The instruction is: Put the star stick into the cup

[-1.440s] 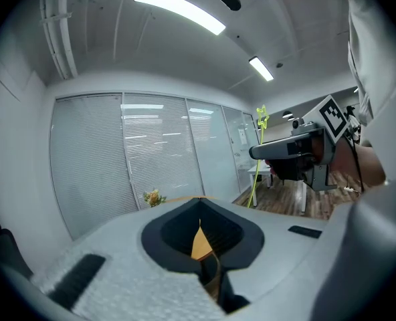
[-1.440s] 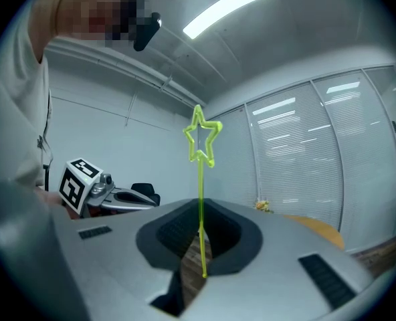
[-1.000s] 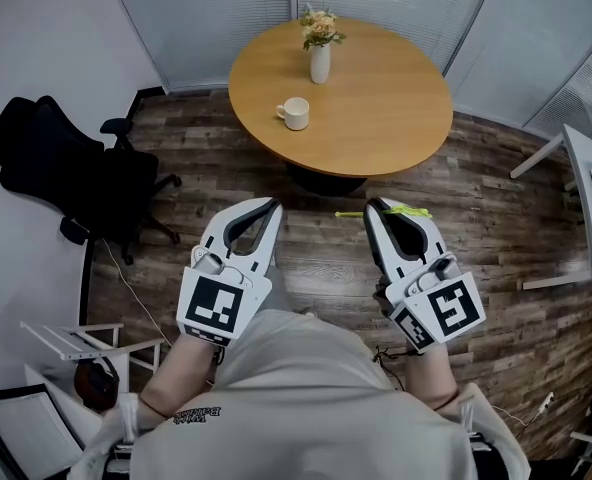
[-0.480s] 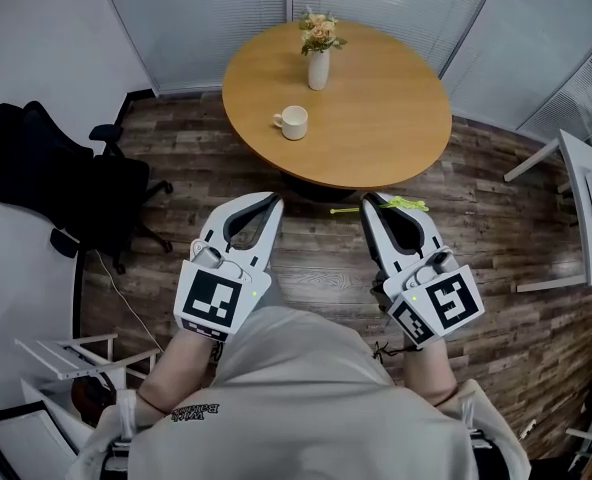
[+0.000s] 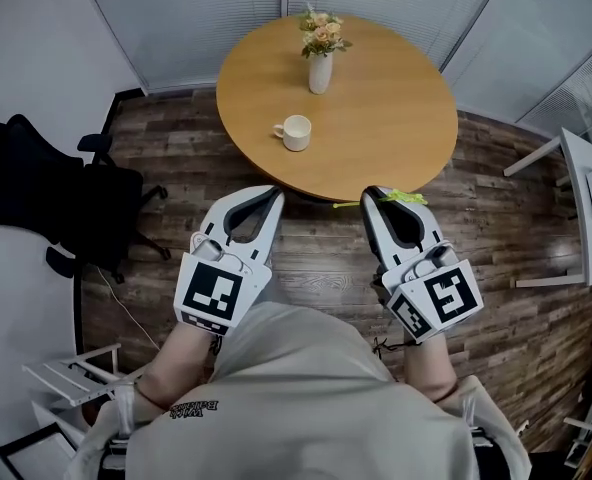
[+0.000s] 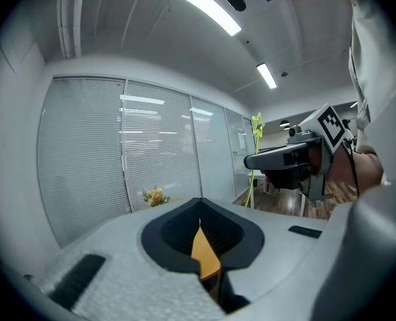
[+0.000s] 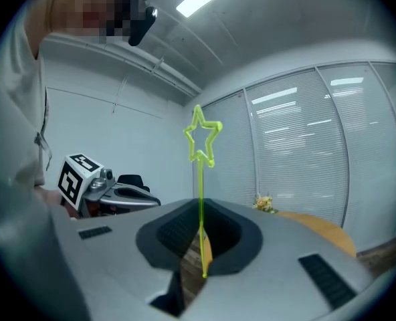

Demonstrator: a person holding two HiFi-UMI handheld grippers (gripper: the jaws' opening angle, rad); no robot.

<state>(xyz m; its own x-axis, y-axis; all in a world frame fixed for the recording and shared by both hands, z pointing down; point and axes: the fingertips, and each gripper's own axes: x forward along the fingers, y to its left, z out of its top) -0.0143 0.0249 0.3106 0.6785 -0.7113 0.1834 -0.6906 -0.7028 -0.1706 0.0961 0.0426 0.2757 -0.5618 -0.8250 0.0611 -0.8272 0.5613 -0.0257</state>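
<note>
Right tongs [image 5: 370, 195]: clenched on the star stick [image 7: 201, 202], its stem crossing the jaws with the star end clear of them, over the floor at the near edge of the round surface [image 5: 396, 128]. Left tongs [image 5: 276, 194]: closed, empty. Cup [image 5: 296, 132]: upright on the surface, well apart from the stick. Step in hand: carrying the stick toward the cup. Next move, by judgement: reach forward and left, bring the stem's end over the rim, lower, then release.

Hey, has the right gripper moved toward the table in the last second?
Yes. The right gripper, shut on the star stick, has come forward toward the table; its tip now meets the near edge.
</note>
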